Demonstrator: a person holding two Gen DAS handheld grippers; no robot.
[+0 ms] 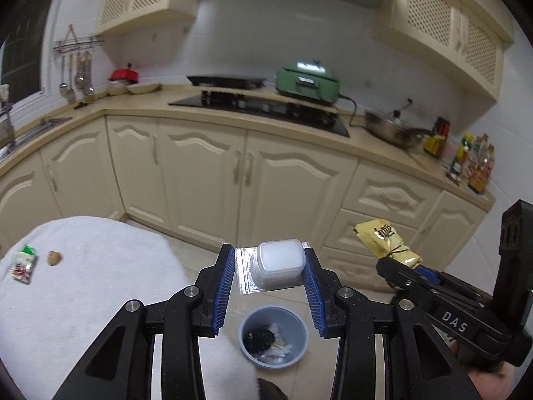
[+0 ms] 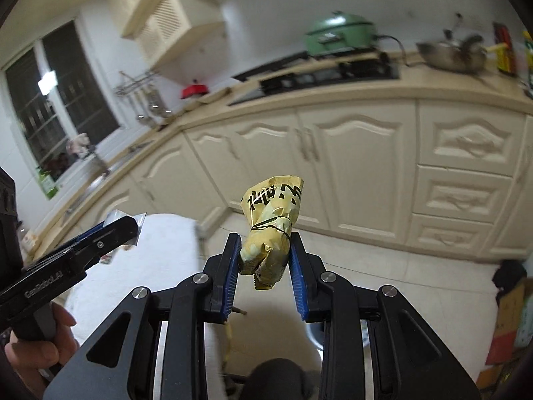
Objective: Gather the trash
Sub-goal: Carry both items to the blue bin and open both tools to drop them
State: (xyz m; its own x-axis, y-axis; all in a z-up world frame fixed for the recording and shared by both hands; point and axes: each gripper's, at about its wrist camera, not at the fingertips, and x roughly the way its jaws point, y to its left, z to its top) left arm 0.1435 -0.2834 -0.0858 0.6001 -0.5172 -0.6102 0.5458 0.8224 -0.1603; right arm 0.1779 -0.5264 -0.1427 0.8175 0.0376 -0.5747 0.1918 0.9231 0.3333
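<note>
Above the small grey-blue plastic bin point(image 1: 273, 336), a translucent white plastic tub on foil backing point(image 1: 278, 265) is pinched by the left gripper point(image 1: 269, 278); a crumpled gold foil wrapper point(image 2: 271, 230) is clamped by the right gripper point(image 2: 265, 270). If released off-centre, either could be dropped beside the narrow rim.

Beside the bin point(image 1: 273, 336): two held pieces of trash, a plastic cup point(image 1: 279, 263) and a gold wrapper point(image 1: 388, 241); two scraps on the white table point(image 1: 100, 286).
</note>
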